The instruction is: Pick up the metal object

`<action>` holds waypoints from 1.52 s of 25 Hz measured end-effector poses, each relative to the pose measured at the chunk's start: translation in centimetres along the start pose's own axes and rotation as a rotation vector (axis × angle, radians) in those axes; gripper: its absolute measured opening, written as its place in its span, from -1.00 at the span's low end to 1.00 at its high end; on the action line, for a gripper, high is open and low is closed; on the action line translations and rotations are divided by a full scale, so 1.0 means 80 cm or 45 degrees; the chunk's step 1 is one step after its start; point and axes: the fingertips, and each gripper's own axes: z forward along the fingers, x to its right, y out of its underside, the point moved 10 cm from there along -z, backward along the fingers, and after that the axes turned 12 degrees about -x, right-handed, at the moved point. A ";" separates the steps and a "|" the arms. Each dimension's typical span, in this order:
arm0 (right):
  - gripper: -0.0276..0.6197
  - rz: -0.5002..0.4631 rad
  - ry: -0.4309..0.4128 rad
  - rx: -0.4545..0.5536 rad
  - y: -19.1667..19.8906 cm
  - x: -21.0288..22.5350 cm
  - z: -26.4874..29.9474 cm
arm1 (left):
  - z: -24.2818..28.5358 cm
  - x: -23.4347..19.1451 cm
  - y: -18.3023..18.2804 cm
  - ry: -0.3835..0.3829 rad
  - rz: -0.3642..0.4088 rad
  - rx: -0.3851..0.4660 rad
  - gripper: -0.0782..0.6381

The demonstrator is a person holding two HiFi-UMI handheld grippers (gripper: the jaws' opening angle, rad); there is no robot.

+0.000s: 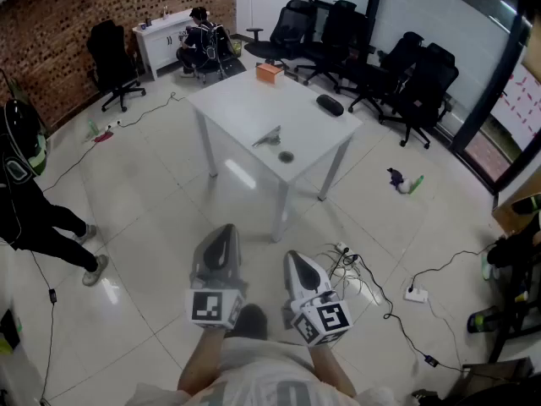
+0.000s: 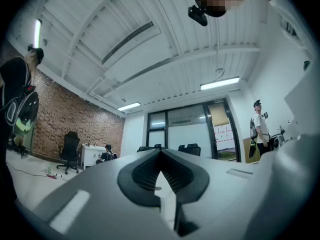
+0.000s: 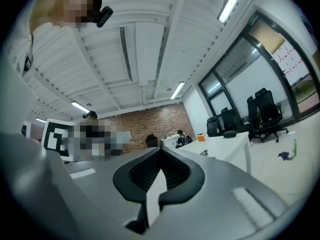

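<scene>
Your left gripper [image 1: 223,231] and right gripper [image 1: 295,258] are both clenched on nothing, side by side and close to you. The metal object [image 1: 269,137] lies on the white table [image 1: 245,100], well ahead of both claws.

Glossy white floor [image 1: 144,210], brick wall [image 1: 68,15], black office chairs [image 1: 423,83] by glass windows [image 1: 456,32]

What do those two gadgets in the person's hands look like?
Both are smooth pale-grey plastic shells tapering to a point: the left tongs and the right tongs. Black ribbed pads line the insides. Each carries a white cube with black square markers. The person wears a white top.
</scene>
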 end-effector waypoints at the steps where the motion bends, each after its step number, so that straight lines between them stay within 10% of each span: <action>1: -0.88 -0.001 -0.002 -0.004 -0.006 0.012 0.014 | 0.019 -0.004 0.002 -0.005 -0.015 0.000 -0.78; 9: -0.88 -0.028 0.023 -0.042 -0.027 0.106 0.175 | 0.195 -0.075 0.035 0.001 -0.057 -0.030 -0.78; 19: -0.88 -0.045 0.173 0.096 -0.156 0.198 0.425 | 0.476 -0.210 -0.038 0.110 0.020 0.088 -0.78; 33: -0.88 0.135 0.298 -0.098 -0.163 0.314 0.530 | 0.606 -0.195 -0.017 0.200 -0.015 -0.072 -0.78; 38: -0.74 0.275 0.417 -0.342 -0.111 0.362 0.574 | 0.625 -0.192 0.018 0.203 0.011 -0.103 -0.78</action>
